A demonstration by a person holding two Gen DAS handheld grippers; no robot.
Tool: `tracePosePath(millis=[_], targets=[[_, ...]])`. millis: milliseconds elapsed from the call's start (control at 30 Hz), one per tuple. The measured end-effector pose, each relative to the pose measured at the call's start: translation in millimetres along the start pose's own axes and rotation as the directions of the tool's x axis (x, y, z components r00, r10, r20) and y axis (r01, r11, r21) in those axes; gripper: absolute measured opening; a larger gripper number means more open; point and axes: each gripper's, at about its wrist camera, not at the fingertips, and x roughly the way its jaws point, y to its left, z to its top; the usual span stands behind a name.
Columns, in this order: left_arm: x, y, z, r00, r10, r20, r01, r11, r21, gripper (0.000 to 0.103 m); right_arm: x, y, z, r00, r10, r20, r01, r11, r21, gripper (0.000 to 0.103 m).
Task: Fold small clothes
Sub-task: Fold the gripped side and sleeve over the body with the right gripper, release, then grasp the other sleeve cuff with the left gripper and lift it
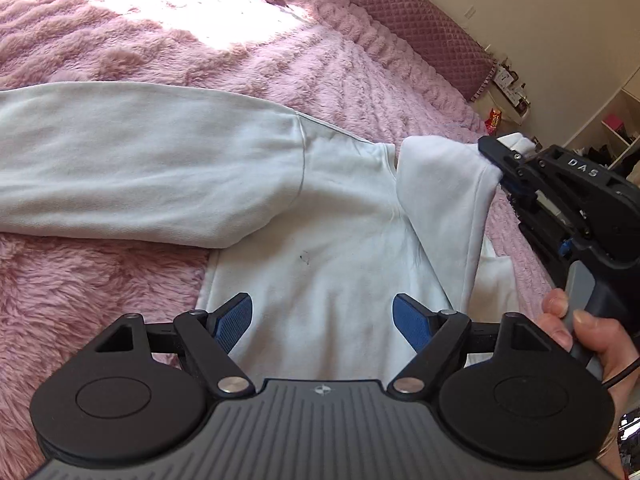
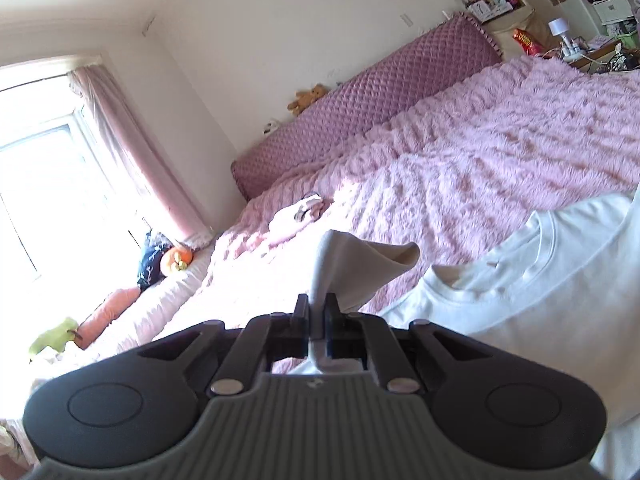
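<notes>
white cotton fills the left wrist view: a white long-sleeved sweatshirt [image 1: 320, 240] lies spread on the fluffy pink bed blanket [image 1: 100, 280], one long sleeve [image 1: 140, 160] stretched flat across toward the left of the picture. the left gripper [image 1: 322, 322] hangs over the sweatshirt's body with its blue pads wide apart and nothing between them. at the right edge the black right gripper [image 1: 502, 160], held in a person's hand [image 1: 580, 332], has a pinch of the other sleeve [image 1: 440, 200] and lifts it clear of the blanket, so that the fabric stands up in a fold beside the neckline.

pink blanket and a quilted mauve headboard [image 2: 360, 120] run across the right wrist view, with a small pale garment [image 2: 296, 216] lying far off near the window side. the right gripper's jaws are clamped tight on a tuft of the white sleeve, which sticks up between the fingers. the ribbed collar [image 2: 520, 264] sits just to the right.

judging by this, the step in hand is folding the right-side sleeve inward. the next move calls for carrying it across the chest and laying it flat before letting go, while the free gripper steadies the body or takes the long sleeve.
</notes>
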Motion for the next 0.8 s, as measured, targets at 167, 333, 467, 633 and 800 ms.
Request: tracePosePath(millis=[167,333,467,633,800], targets=[[-2.9,24.3,-4.8,1.000,-0.017,0.026,0.018,0.998,-0.057,0.093,35.7,-1.4,-71.5,0.983,0.005,-0.182,-0.011,0.999,-0.036,0.008],[4.4,22.2,-8.2,0.999,-0.026,0.031,0.028,0.997,-0.071,0.093,26.5,-28.4,-62.4,0.966,0.080,-0.244,-0.063,0.995,0.079,0.046],[18.2,11.1,-9.2,0.999,-0.040,0.025,0.042,0.996,-0.075,0.093,-19.0,-49.3,-11.9,0.975,0.166,-0.151,-0.148,0.981,0.121,0.064],[33.4,-4.7,-8.6,0.997,-0.064,0.046,0.067,0.996,-0.060,0.093,-64.9,-79.9,22.6,0.991,-0.051,-0.124,0.048,0.998,-0.029,0.063],[50.2,-28.2,1.3,0.994,-0.078,0.082,0.077,0.997,0.021,0.093,-99.7,-127.0,22.7,0.952,-0.301,-0.051,0.291,0.945,-0.146,0.064]])
